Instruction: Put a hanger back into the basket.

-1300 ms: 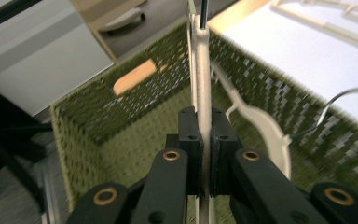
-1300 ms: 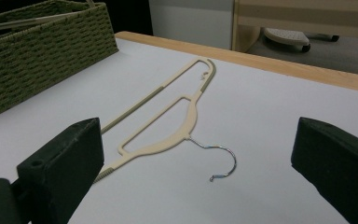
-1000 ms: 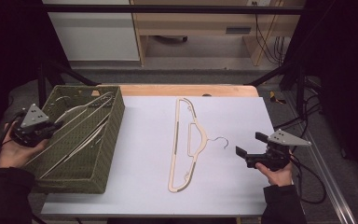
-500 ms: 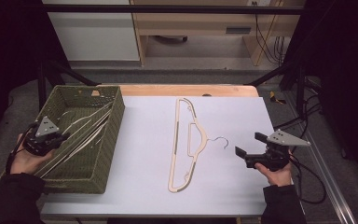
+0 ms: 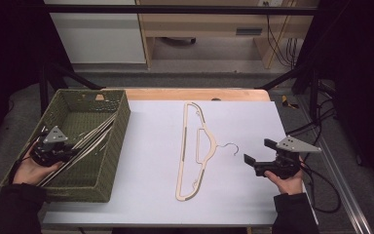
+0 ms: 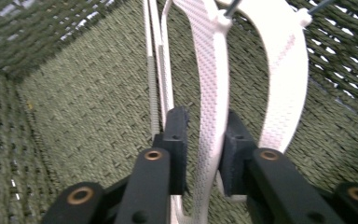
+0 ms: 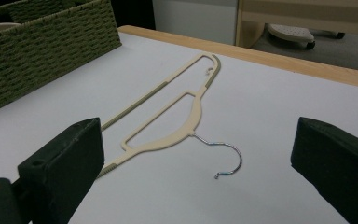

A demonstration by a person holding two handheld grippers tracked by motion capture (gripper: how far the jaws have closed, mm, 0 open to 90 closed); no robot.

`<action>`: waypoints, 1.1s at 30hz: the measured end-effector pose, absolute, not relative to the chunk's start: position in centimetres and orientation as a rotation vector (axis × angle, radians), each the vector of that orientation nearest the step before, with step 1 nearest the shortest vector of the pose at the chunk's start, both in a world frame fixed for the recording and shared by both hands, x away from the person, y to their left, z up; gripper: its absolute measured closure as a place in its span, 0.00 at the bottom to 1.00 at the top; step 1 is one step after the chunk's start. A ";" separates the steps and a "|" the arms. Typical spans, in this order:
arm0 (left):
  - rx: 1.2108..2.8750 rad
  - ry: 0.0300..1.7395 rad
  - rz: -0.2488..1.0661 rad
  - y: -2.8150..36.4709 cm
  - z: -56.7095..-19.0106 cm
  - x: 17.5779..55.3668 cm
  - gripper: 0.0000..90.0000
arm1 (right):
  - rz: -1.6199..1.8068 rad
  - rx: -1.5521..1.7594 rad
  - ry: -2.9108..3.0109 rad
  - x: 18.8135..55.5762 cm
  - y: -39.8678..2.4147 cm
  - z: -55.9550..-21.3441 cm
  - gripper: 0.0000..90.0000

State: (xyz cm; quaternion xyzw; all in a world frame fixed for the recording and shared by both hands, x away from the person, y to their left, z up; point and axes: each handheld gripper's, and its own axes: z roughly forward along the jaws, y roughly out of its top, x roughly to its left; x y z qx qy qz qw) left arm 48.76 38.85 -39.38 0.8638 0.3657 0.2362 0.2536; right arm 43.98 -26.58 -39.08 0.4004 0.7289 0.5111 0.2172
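Near the front left corner of the surface, the left hand-held gripper reaches down into the green woven basket. Its jaws have just been opening a little, and a white hanger sits in the small gap between them; I cannot tell if the pads still press on it. More white hangers lie slanted in the basket. By the right edge, the right hand-held gripper hovers with its jaws spread wide and nothing in them. Just past it, a cream hanger lies flat in the middle of the surface, its metal hook pointing toward that gripper.
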 end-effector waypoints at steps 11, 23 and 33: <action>2.354 0.942 0.652 38.2 -38.6 48.0 0.60 | 1.414 1.099 2.024 43.9 -26.6 -39.0 0.03; 2.237 0.854 0.746 37.2 -34.4 45.7 0.48 | 1.432 1.103 2.019 43.9 -26.5 -38.9 0.03; 1.958 0.801 0.729 32.3 -31.7 43.8 0.24 | 1.441 1.096 2.018 43.8 -26.5 -38.9 0.03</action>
